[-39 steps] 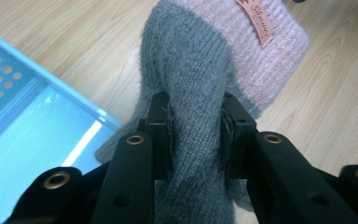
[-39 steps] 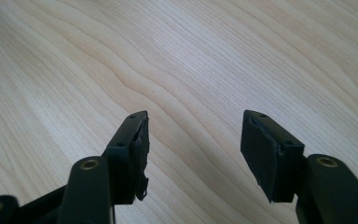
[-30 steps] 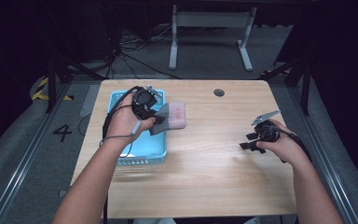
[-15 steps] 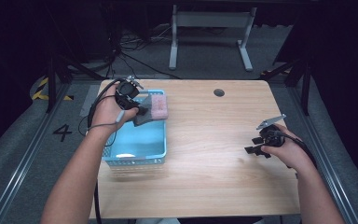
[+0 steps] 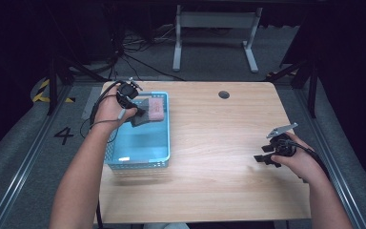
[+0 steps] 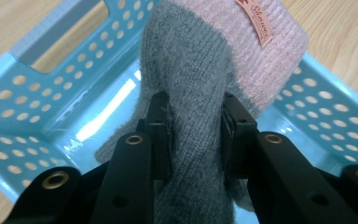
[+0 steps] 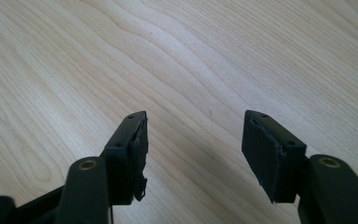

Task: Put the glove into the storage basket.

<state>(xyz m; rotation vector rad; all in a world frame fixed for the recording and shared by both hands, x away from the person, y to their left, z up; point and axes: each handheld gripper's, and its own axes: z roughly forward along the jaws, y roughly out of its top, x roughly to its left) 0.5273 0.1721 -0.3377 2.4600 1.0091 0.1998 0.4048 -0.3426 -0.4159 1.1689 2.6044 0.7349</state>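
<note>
Premises present as a lab or recording bay, not a home; a plain wooden table [image 5: 209,143] with a cable port [image 5: 224,94] stands on grey carpet [image 5: 24,157]; metal rails [image 5: 14,167] run along the floor at both sides; a number 4 [image 5: 63,135] is marked on the carpet left of the table; yellow-black hazard tape [image 5: 42,90] lies near it; loose cables [image 5: 133,59] trail across the floor behind; a white stand [image 5: 214,33] sits beyond; surroundings are dark, with light falling on the table alone.
</note>
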